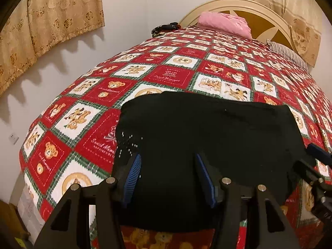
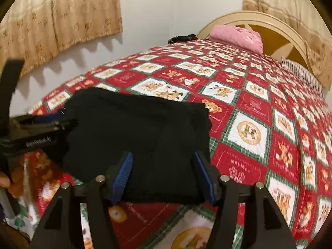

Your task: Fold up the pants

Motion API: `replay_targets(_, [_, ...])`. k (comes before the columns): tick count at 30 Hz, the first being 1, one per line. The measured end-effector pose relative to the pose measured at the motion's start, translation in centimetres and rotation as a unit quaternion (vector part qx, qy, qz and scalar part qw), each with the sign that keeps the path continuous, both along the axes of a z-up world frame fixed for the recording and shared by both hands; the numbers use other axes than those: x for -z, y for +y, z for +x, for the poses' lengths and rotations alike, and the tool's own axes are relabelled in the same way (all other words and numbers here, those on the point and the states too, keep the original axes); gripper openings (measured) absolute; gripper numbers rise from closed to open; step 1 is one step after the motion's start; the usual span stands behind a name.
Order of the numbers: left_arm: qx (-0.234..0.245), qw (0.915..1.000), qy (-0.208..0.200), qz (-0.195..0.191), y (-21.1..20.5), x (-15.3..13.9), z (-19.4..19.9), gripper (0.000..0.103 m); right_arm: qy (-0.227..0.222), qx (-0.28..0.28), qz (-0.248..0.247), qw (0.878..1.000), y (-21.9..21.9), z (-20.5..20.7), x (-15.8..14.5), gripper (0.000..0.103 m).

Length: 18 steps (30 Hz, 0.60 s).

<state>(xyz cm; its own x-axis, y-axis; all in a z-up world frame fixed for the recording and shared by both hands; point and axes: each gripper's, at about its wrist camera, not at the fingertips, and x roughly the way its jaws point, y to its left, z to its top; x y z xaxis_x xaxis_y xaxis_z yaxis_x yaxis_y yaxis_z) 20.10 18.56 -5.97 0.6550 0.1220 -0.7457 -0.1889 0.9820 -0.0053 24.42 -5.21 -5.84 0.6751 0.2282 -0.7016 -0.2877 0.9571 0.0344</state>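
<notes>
Both claws, left [image 1: 168, 178] and right [image 2: 164, 176], gape over black pants [image 1: 207, 137]; pink pillow [image 1: 225, 25] far behind.

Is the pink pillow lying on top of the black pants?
No, the pink pillow sits far off by the headboard, apart from the black pants.

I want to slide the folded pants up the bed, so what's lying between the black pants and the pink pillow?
Only bare teddy-bear quilt lies between the black pants and the pink pillow; both wrist views show that stretch.
</notes>
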Motion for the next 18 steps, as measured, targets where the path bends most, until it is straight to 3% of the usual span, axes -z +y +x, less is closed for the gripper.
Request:
replay_targets(8, [-0.001,1.0000,0.000,0.005,-0.4,0.1,-0.7,0.057,0.024,0.015,0.008,1.000,-0.5,-0.5,1.0,0.063])
replay_targets(18, [-0.007,0.9999,-0.006,0.013,-0.7,0.1,-1.4,0.057,0.011,0.027,0.018,0.999,-0.8,-1.7,0.4,0.063])
